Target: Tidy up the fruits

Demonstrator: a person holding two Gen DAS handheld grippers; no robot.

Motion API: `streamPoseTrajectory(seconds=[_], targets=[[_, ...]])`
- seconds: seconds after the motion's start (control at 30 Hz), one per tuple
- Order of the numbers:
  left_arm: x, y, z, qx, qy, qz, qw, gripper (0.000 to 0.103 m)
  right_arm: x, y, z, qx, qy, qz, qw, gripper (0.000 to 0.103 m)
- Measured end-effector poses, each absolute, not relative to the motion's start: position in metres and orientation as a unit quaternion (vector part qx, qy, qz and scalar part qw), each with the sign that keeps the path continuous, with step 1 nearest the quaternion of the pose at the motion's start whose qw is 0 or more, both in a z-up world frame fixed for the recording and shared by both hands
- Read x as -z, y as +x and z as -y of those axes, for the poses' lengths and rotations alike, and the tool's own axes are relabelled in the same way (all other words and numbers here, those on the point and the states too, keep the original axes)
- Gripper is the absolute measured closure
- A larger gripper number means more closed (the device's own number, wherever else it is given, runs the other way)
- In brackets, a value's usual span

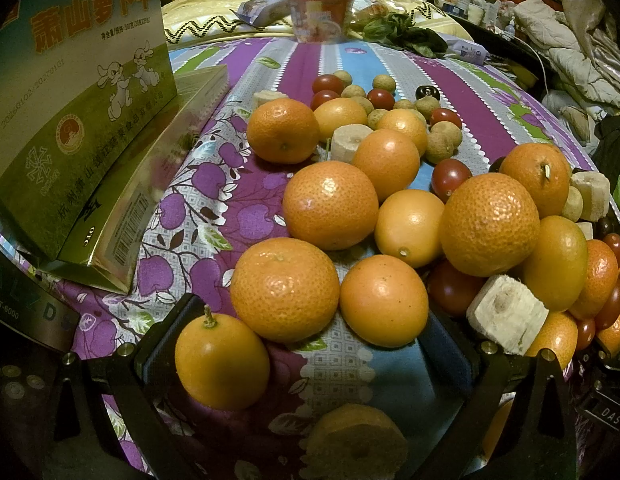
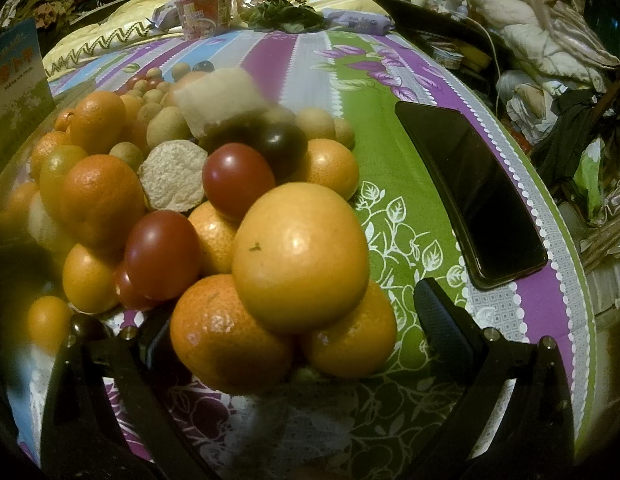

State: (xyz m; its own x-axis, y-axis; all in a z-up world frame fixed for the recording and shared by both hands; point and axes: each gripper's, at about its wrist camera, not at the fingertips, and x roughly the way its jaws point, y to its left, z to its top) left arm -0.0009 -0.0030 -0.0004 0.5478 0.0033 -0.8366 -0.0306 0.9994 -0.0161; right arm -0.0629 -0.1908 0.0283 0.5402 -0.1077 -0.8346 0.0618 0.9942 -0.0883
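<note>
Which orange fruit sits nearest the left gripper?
The smooth stemmed one resting against the left gripper's left finger; the other oranges lie farther ahead.

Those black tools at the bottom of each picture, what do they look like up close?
Each tool, left tool and right tool, has two black fingers on angular struts, with small silvery screws. The inner pads look dark blue and finely textured. No cables or sleeves show.

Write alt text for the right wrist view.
A heap of oranges, red cherry tomatoes, longans and pale banana chunks fills the left, right in front of the open right gripper. A black phone lies right on the floral bedsheet.
</note>
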Motion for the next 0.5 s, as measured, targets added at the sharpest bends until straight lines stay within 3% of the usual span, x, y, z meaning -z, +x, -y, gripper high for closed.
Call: streamPoseTrajectory(seconds=[0.5], targets=[[0.0004, -0.0009, 0.0030, -0.010, -0.014, -0.475, 0.880, 0.000, -0.0296, -0.0638, 0.1910, 0.051, -0.027, -0.476, 0.878, 0.000]])
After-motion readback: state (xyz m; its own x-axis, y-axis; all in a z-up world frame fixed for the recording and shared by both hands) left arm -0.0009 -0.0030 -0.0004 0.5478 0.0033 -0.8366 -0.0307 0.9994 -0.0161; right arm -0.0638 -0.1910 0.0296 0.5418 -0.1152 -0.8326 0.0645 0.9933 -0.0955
